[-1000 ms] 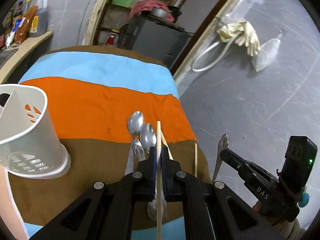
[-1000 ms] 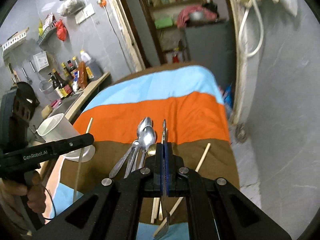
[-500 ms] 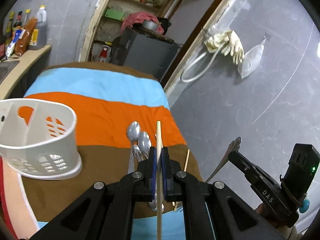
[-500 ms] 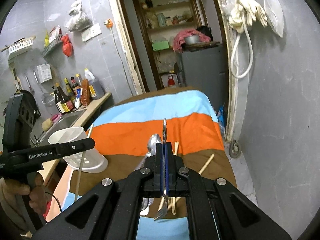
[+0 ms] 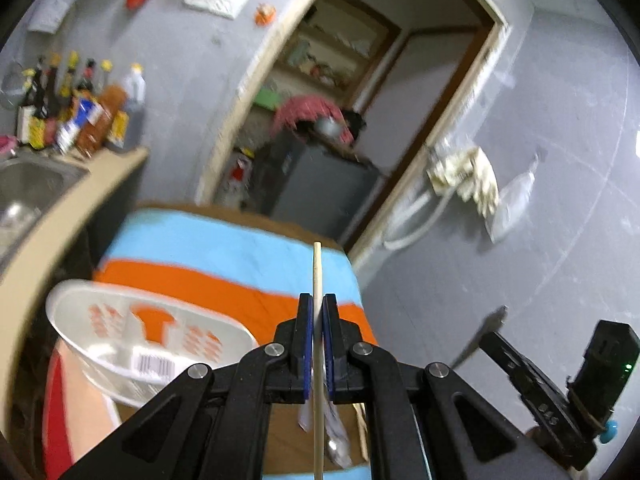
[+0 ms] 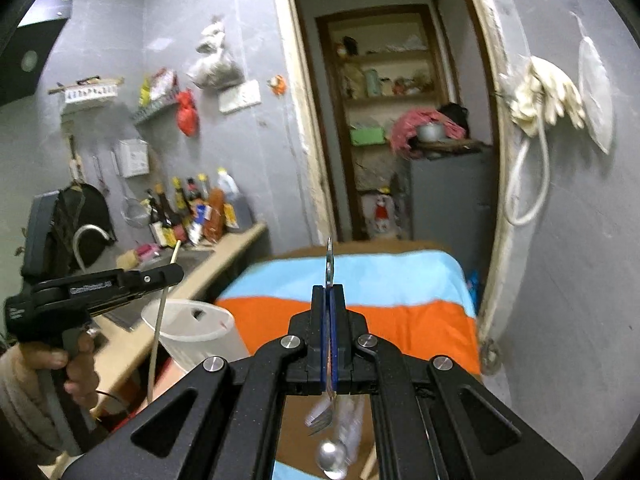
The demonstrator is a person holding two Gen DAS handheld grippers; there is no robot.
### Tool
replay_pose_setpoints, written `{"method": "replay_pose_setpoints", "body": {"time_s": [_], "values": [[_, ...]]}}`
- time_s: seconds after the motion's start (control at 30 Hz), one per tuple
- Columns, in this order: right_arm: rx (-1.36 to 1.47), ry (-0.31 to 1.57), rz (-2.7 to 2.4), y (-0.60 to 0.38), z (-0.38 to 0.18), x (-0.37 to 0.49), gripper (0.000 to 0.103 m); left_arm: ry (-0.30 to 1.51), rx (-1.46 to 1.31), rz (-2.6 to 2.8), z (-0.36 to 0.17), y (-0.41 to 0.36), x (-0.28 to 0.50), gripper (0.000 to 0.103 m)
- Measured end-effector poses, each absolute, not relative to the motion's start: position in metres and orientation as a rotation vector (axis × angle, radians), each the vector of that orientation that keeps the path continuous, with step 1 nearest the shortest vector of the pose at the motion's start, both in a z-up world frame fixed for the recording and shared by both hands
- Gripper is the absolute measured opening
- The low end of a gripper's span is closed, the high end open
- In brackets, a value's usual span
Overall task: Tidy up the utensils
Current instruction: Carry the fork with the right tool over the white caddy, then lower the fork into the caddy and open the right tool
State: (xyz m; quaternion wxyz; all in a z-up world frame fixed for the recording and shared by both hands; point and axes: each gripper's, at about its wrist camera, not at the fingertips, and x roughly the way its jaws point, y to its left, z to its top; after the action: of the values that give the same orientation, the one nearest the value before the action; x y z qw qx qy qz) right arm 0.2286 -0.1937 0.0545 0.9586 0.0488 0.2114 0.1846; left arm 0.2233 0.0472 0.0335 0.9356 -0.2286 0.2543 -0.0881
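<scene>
Left tool [image 5: 319, 344]: clamped on pale wooden chopstick [image 5: 317, 276]
Right tool [image 6: 328, 334]: clamped on silver metal fork [image 6: 329, 266]
White slotted plastic holder [image 5: 132, 344]: lower left of left tool

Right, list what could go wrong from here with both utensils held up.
The thin wooden chopstick is pinched by the left gripper at one narrow spot, so it could pivot or slip. The metal fork in the right gripper might miss the white slotted plastic holder, or tip it.

blurred lettering on left tongs [image 6: 172, 274], perhaps "GenRobot.AI", barcode sticker on white caddy [image 5: 154, 364]
</scene>
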Motion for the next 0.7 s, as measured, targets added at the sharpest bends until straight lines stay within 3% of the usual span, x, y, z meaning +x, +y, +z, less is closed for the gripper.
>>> {"method": "replay_pose_setpoints", "body": {"time_s": [0.43,0.7], "values": [[0.055,0.293,0.580,-0.114,0.104,0.239,0.002,0.263,-0.494,0.079,0.058,0.160,0.247,0.005],[0.059,0.302,0.628,-0.072,0.099,0.256,0.002,0.251,-0.460,0.169,0.040,0.192,0.267,0.005]]}}
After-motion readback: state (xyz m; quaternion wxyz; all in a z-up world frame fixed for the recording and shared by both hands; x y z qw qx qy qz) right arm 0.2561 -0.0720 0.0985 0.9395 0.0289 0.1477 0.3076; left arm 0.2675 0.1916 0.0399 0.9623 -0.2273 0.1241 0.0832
